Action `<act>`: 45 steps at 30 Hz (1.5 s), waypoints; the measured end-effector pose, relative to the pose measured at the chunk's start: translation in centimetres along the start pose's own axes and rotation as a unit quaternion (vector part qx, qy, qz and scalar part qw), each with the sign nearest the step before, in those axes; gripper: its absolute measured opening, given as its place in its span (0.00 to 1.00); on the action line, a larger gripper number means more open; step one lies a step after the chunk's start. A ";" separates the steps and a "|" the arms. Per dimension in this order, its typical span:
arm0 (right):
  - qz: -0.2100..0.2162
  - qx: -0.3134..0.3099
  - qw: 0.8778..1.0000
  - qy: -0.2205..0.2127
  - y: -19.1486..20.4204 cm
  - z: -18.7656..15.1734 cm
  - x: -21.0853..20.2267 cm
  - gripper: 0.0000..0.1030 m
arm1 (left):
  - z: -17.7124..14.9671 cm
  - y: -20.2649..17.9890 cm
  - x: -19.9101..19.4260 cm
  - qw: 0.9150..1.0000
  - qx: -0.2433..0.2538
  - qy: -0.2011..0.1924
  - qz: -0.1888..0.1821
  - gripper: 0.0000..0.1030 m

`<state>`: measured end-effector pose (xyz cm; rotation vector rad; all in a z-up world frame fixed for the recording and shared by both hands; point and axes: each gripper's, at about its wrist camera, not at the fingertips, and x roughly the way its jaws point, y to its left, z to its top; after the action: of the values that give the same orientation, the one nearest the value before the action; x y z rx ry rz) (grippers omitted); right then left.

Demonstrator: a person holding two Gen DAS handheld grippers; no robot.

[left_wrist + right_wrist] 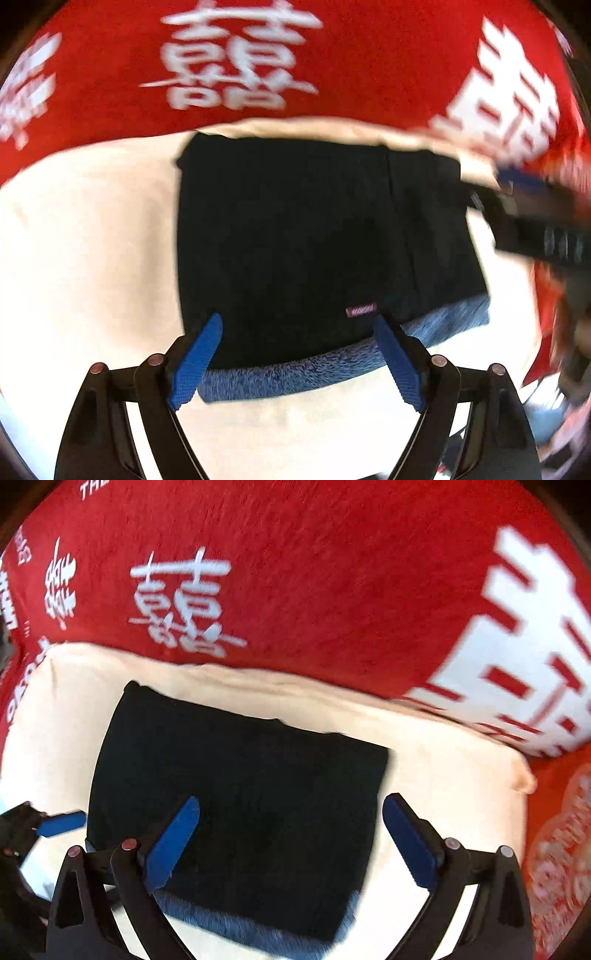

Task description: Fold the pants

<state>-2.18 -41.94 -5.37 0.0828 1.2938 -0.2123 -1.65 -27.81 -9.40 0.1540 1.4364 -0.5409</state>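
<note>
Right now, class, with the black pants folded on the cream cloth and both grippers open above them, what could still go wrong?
1. The left gripper and right gripper hang open just over the pants; a low pass might snag the top layer and undo the fold.
2. The fleecy blue lining sticks out along the near edge, so the fold looks uneven and may spring open.

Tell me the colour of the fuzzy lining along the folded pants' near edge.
Blue, a fleecy strip under the black pants; clearest in the left wrist view.
</note>
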 end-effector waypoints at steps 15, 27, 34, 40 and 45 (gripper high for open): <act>0.001 0.026 0.999 0.022 -1.1 -4.0 -7.4 1.00 | -1.1 -0.4 -11.6 0.992 0.048 -0.024 0.113 0.83; -0.003 0.008 0.999 0.030 0.8 -4.6 -8.5 1.00 | -0.8 0.2 -13.8 0.995 0.031 -0.021 0.089 0.83; -0.007 0.028 0.998 0.054 1.1 -4.9 -7.8 1.00 | 0.0 -0.3 -13.5 0.993 0.056 -0.025 0.096 0.83; -0.019 0.033 0.997 0.066 1.5 -5.1 -7.5 1.00 | 0.3 -0.1 -12.5 0.995 0.061 -0.008 0.083 0.83; -0.026 0.033 0.997 0.071 1.7 -4.8 -7.5 1.00 | 0.6 0.4 -12.1 0.995 0.061 -0.001 0.073 0.83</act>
<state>-8.31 -38.64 0.40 0.1230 1.4311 -0.2980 -1.44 -24.55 2.29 0.3535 1.3788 -0.5084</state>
